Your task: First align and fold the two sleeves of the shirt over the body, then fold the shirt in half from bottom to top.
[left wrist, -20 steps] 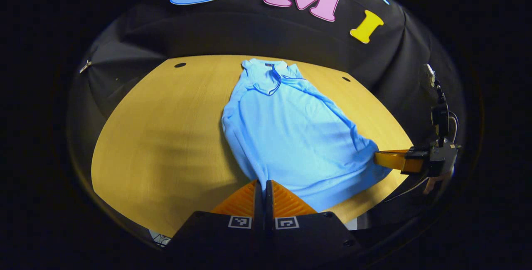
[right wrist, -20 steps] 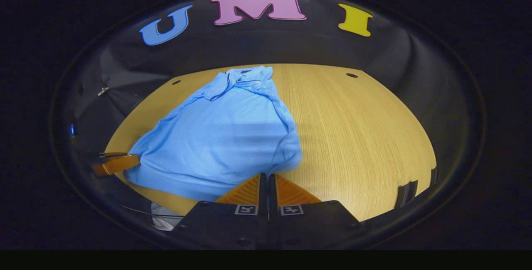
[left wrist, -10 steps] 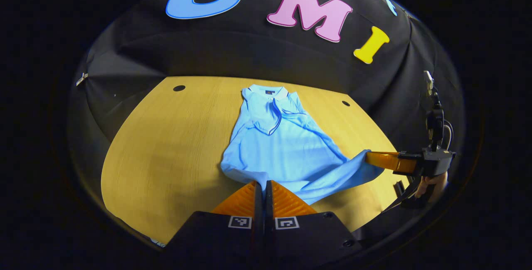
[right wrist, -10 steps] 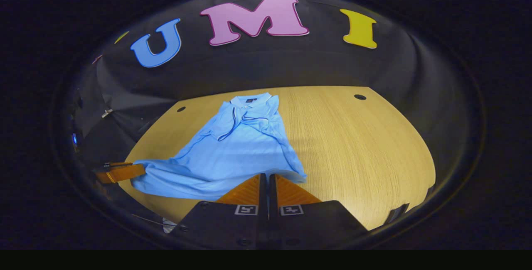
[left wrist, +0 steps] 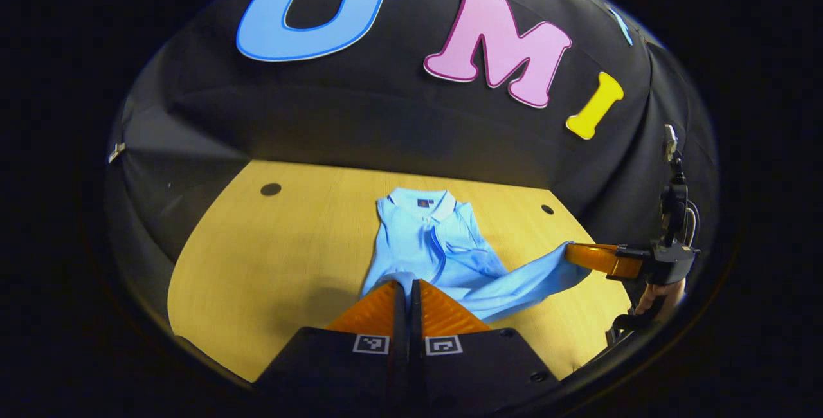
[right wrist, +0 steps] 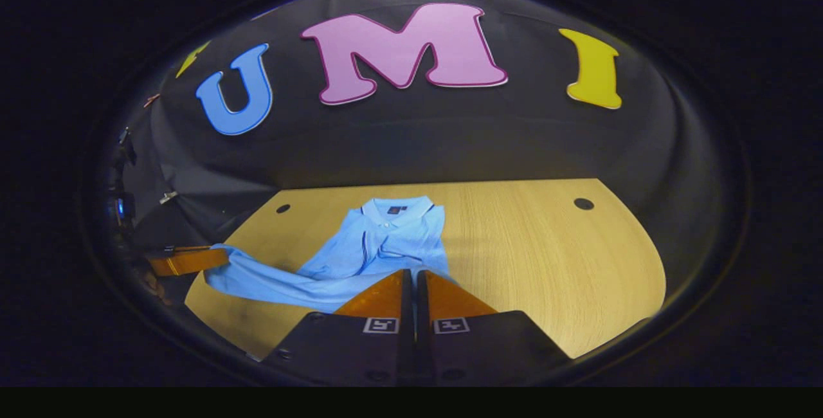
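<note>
- Left gripper view: wooden bench (left wrist: 257,263) carries the blue shirt (left wrist: 431,238), collar at the far end.
- Looks like the bottom-to-top fold is underway, hem lifted.
- Left gripper (left wrist: 406,289) and right gripper (right wrist: 411,280) each have jaws pinched on a hem corner.
- Next: lay the hem near the collar, then let go.

No readable text. Small dark tag inside shirt (left wrist: 429,238) collar (right wrist: 395,208), too small to read. 2 square black-and-white code markers (left wrist: 408,344) on left gripper body, 2 more on right gripper body (right wrist: 415,325): patterns only, no characters or numbers legible.
</note>
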`<state>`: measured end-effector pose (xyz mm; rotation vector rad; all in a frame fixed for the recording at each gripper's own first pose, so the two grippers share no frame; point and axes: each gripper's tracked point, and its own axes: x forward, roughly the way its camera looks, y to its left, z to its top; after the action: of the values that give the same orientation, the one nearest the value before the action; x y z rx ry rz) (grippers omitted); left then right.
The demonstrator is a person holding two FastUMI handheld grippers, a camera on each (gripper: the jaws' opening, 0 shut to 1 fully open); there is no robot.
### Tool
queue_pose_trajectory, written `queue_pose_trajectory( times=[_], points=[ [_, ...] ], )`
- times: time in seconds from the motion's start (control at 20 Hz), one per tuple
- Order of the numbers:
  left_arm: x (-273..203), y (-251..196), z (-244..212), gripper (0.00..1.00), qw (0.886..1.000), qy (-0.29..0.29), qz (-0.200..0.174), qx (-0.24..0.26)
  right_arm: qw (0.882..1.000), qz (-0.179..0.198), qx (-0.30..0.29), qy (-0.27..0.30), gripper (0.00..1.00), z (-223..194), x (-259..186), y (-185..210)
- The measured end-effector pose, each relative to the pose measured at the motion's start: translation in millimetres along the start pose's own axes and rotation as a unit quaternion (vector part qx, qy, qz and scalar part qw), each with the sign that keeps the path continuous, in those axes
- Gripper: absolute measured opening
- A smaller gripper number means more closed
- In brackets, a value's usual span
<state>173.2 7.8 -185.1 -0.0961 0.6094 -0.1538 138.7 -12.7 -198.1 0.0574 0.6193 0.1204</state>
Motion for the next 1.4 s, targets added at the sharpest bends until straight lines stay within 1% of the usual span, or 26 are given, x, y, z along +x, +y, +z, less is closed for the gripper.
queue_pose_trajectory(
  times=[0.05, 0.15, 0.2, 0.25, 0.35, 0.4, 0.6, 0.7, 0.75, 0.85, 0.9, 1.05, 1.15, 1.2, 1.25, 1.3, 1.35, 1.4],
  points=[
    [11.7, 1.8, 11.2, 0.06, 1.000, -0.006, 0.002, 0.003, 1.000, 0.003, -0.005, -0.008, 0.10, 11.3, 11.3, -0.3],
    [32.5, 7.9, 32.5, 0.06, 1.000, -0.014, 0.005, 0.004, 1.000, 0.008, -0.014, -0.021, 0.00, 33.6, 35.2, -0.9],
    [44.1, 11.1, 40.4, 0.06, 1.000, -0.017, 0.006, 0.004, 0.999, 0.011, -0.016, -0.028, 0.10, 43.8, 46.0, -1.3],
    [55.9, 15.8, 47.5, 0.06, 1.000, -0.019, 0.009, 0.006, 0.999, 0.011, -0.018, -0.033, 0.00, 52.5, 58.3, -2.5],
    [81.1, 23.7, 58.7, 0.06, 1.000, -0.022, 0.013, 0.014, 0.999, 0.012, -0.021, -0.042, 0.00, 69.3, 84.1, -7.6],
    [93.5, 26.7, 66.3, 0.06, 0.999, -0.024, 0.013, 0.018, 0.999, 0.012, -0.019, -0.046, 0.05, 77.3, 97.2, -9.4],
    [152.5, 46.0, 89.4, 0.06, 0.999, -0.030, 0.017, 0.027, 0.998, 0.009, -0.036, -0.060, 0.05, 102.3, 151.9, -19.9],
    [183.2, 54.9, 98.5, 0.06, 0.999, -0.033, 0.015, 0.026, 0.997, 0.005, -0.045, -0.064, 0.02, 109.4, 178.3, -26.7],
    [198.3, 59.3, 100.6, 0.06, 0.999, -0.036, 0.014, 0.025, 0.997, 0.002, -0.050, -0.065, 0.00, 111.2, 190.8, -31.2],
    [227.5, 67.9, 102.5, 0.06, 0.999, -0.036, 0.010, 0.026, 0.997, -0.005, -0.049, -0.065, 0.10, 111.9, 215.1, -41.7],
    [240.6, 71.8, 101.1, 0.06, 0.999, -0.036, 0.008, 0.030, 0.997, -0.009, -0.043, -0.063, 0.05, 109.6, 224.3, -45.9],
    [276.4, 74.2, 96.4, 0.06, 0.998, -0.040, 0.001, 0.054, 0.997, -0.025, -0.045, -0.054, 0.05, 94.5, 255.8, -63.6],
    [297.3, 75.7, 95.1, 0.06, 0.997, -0.049, 0.006, 0.062, 0.997, -0.034, -0.046, -0.042, 0.05, 79.9, 266.3, -65.0],
    [306.2, 76.6, 94.0, 0.06, 0.996, -0.052, 0.015, 0.065, 0.997, -0.041, -0.048, -0.035, 0.00, 74.0, 274.8, -69.6],
    [310.4, 82.1, 91.0, 0.10, 0.996, -0.053, 0.033, 0.071, 0.997, -0.046, -0.055, -0.031, 0.05, 68.0, 278.9, -72.4],
    [311.7, 85.0, 88.3, 0.05, 0.995, -0.051, 0.048, 0.076, 0.997, -0.046, -0.062, -0.029, 0.11, 65.1, 280.1, -71.2],
    [311.6, 85.5, 84.0, 0.23, 0.994, -0.048, 0.057, 0.078, 0.997, -0.043, -0.066, -0.029, 0.02, 64.1, 278.3, -69.0],
    [305.9, 80.0, 83.5, 0.41, 0.994, -0.049, 0.058, 0.076, 0.996, -0.043, -0.068, -0.035, 0.11, 66.0, 273.9, -69.2]
  ],
)
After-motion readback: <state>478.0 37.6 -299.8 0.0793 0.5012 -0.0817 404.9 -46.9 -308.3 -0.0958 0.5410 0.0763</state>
